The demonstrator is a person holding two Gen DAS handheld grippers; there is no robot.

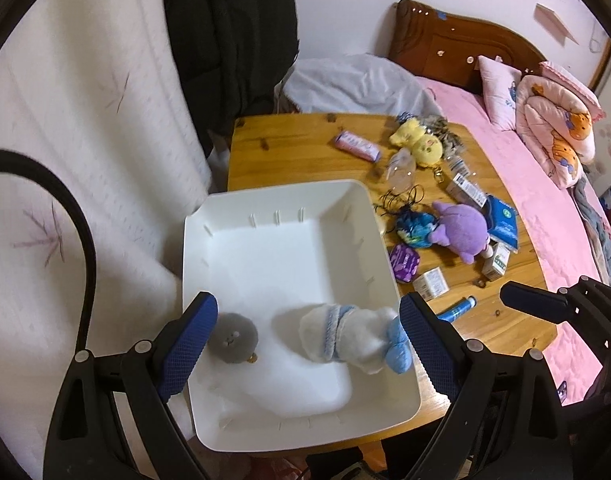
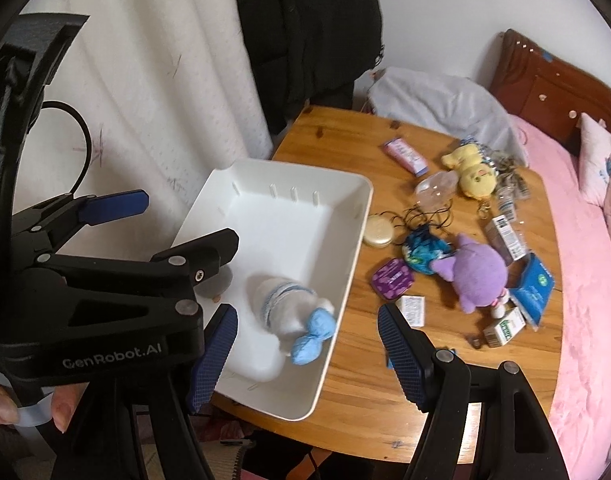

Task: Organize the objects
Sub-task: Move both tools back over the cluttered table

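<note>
Left gripper (image 1: 308,340): nearest in left wrist view, blue-padded fingers spread wide apart, nothing btwn them; hovers over near end of the bin.
Right gripper (image 2: 307,354): fingers also wide apart, empty; sits over the bin's near right rim and the table edge. In left wrist view one of its blue fingertips pokes in at right.
Hand (image 2: 33,404): fingertips visible at lower left of right wrist view, under the left gripper's body.
White bin (image 1: 209,420): rectangular plastic tray on near left part of the table, open top.
White plush (image 1: 345,336): inside bin, near end, lying on its side, w/ pale blue band and light blue bow toward the right wall.
Grey fuzzy ball (image 1: 231,338): inside bin, left of the white plush, apart from it.
Wooden table (image 2: 365,400): light wood, cluttered on the right half.
Blue tube (image 1: 457,310): on table just right of bin, near edge.
Small boxes (image 1: 431,284): beside bin; purple tin (image 2: 392,279) just beyond.
Purple plush (image 2: 479,276): mid-table, touching a blue patterned pouch (image 2: 423,254).
Round cream case (image 2: 379,230): beside bin's right wall.
Yellow plush (image 2: 475,174): farther back, next to clear plastic item and pink packet (image 2: 405,157).
Bed (image 1: 525,184): pink cover, right of table, wooden headboard behind.
Black coat (image 2: 305,32): hanging at back wall.
</note>
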